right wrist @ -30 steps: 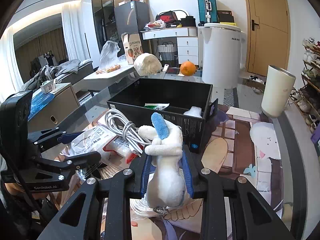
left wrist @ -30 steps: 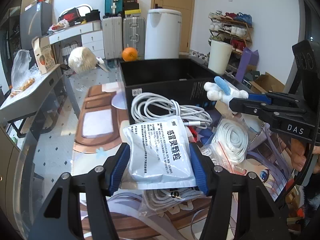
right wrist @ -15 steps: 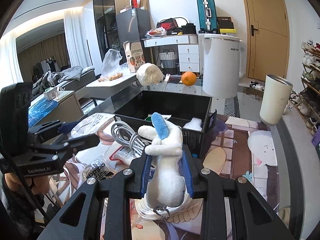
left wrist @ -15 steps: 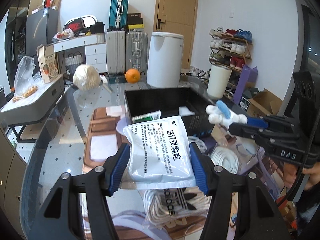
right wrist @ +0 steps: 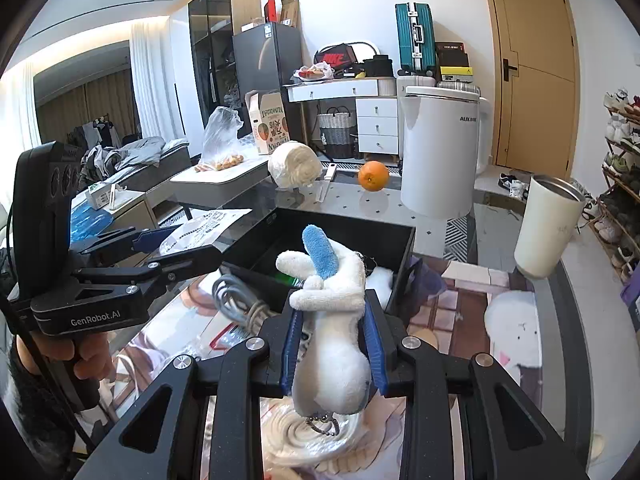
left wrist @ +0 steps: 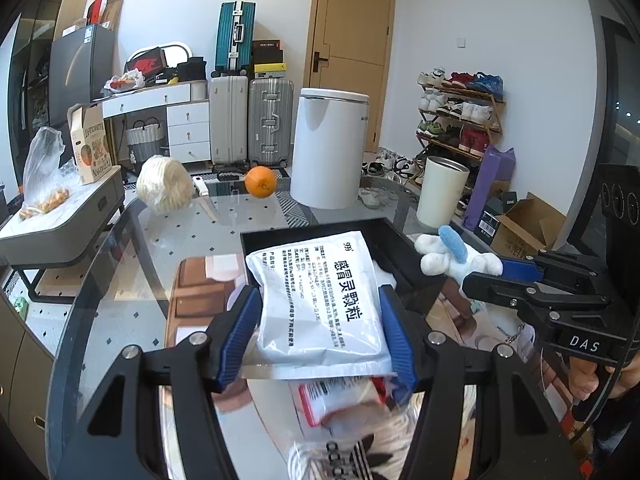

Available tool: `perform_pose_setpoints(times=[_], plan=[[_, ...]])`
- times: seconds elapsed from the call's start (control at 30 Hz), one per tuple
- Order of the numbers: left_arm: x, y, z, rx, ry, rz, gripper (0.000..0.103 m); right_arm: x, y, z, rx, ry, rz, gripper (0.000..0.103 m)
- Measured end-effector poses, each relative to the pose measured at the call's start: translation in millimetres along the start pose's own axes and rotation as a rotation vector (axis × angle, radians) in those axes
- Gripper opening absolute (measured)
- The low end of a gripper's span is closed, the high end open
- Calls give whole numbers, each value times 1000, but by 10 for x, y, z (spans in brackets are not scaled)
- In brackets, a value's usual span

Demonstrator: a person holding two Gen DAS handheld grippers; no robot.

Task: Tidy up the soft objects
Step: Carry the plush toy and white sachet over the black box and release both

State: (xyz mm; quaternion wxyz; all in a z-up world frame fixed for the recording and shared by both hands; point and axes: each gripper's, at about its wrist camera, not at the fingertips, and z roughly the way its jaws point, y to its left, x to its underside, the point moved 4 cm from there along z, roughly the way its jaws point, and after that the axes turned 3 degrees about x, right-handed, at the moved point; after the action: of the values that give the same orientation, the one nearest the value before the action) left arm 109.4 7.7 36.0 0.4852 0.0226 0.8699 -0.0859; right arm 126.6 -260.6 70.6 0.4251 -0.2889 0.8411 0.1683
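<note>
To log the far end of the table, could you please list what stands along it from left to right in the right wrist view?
Cream ball of yarn → round orange fruit → tall white plastic appliance → cream cylindrical tumbler with a steel rim.

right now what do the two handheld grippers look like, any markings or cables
Both are matte black frames with silver screws and blue finger pads. The left gripper reads GenRobot.AI on its side, with a thin black cable beside its handle. The right gripper reads DAS. A dark fuzzy sleeve shows at the left hand.
</note>
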Motion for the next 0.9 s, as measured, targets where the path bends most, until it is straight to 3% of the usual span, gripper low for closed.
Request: perform_pose_setpoints(times=[0.53,0.9], plan=[[-266,84,374,-12,8,-3,60,-394,-76,368,-10,15,-48,29],[-255,232,596,-26,39,-29,60,-474,-134,770,-25,86,-111,29]])
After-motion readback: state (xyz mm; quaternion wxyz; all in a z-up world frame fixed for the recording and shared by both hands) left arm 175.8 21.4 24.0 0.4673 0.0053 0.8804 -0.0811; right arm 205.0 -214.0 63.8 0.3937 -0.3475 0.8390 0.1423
